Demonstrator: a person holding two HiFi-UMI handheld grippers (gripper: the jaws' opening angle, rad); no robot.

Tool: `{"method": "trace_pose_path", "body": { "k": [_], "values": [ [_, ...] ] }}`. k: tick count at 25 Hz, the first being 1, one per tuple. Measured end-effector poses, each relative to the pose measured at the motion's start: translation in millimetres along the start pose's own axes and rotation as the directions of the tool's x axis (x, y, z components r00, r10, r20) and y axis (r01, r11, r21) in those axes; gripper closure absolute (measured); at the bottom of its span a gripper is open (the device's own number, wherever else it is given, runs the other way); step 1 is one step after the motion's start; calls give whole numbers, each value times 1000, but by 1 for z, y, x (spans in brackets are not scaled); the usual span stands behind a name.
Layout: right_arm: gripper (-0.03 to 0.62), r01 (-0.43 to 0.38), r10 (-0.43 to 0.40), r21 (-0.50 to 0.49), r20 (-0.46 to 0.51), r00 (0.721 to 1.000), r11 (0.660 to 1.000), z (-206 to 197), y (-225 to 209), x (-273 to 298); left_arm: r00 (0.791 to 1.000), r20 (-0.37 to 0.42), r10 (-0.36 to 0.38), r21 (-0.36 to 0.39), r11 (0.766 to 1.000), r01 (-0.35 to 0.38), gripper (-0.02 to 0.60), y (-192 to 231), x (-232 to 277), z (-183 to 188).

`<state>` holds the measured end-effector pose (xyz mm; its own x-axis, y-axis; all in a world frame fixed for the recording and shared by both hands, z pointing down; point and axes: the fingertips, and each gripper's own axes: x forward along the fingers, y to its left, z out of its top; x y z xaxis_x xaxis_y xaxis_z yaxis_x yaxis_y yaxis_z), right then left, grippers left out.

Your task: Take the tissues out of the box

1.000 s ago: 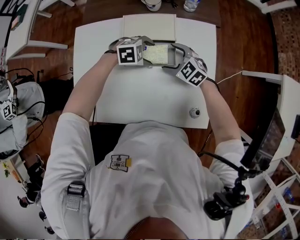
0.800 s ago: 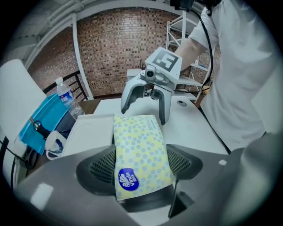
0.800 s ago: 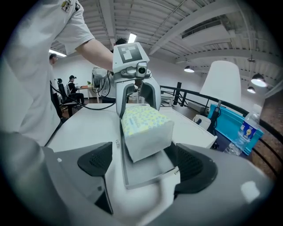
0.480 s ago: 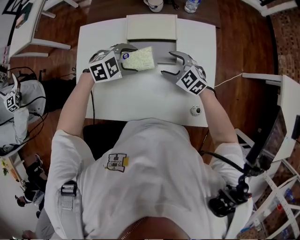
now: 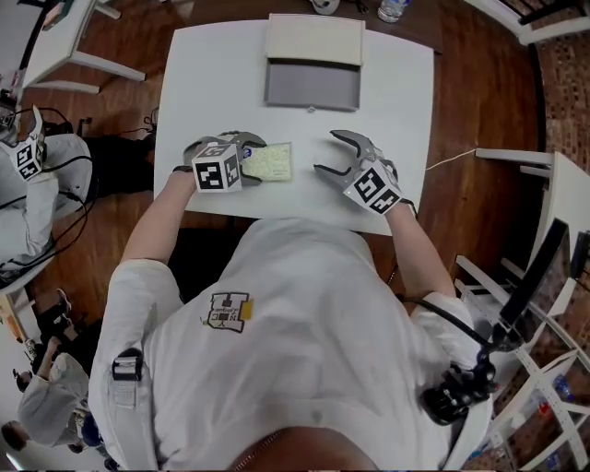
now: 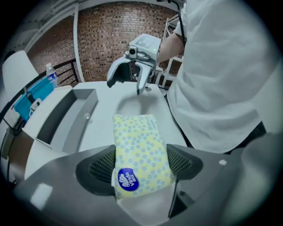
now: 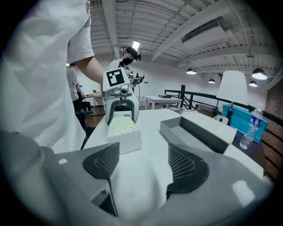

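Note:
A yellow, blue-dotted tissue pack is held just above the white table near its front edge, and my left gripper is shut on it. In the left gripper view both pads press the sides of the pack. The grey box stands open at the back of the table, with its cream lid lying behind it. My right gripper hovers to the right of the pack. Its jaws are closing and nothing is between them.
A water bottle and a cup stand beyond the table's far edge. A white cable runs off the table's right side. Other white tables stand at the left, a metal rack at the right.
My left gripper has lifted the tissue pack from the box and brought it toward the table's front edge. The right gripper has drawn back from the box too.

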<state>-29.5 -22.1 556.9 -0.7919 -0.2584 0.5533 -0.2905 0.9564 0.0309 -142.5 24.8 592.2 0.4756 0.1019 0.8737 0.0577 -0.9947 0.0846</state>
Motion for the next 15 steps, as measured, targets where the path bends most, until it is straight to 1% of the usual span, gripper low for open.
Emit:
{"method": "trace_pose_path", "body": {
  "k": [4,10,12,14,15],
  "values": [
    [255,-11,11,15,-10,1000,1000,-12,20,4,999,34,-26,-29,999,27,224,-2,11,-3],
    [255,-2,2,15,-9,1000,1000,-12,29,5,998,54,-37,-10,999,38,196,-6,12,-6],
    [255,-2,2,9,-4,1000,1000,-10,31,4,997,71,-13,-11,1000,14,196,-6,2,-6],
    [255,-3,3,3,4,1000,1000,-7,35,4,993,109,38,-25,999,-35,196,-2,-14,-3],
    [255,-5,5,5,10,1000,1000,-5,38,4,988,138,70,-38,997,-65,196,0,-24,0]
  ]
}}
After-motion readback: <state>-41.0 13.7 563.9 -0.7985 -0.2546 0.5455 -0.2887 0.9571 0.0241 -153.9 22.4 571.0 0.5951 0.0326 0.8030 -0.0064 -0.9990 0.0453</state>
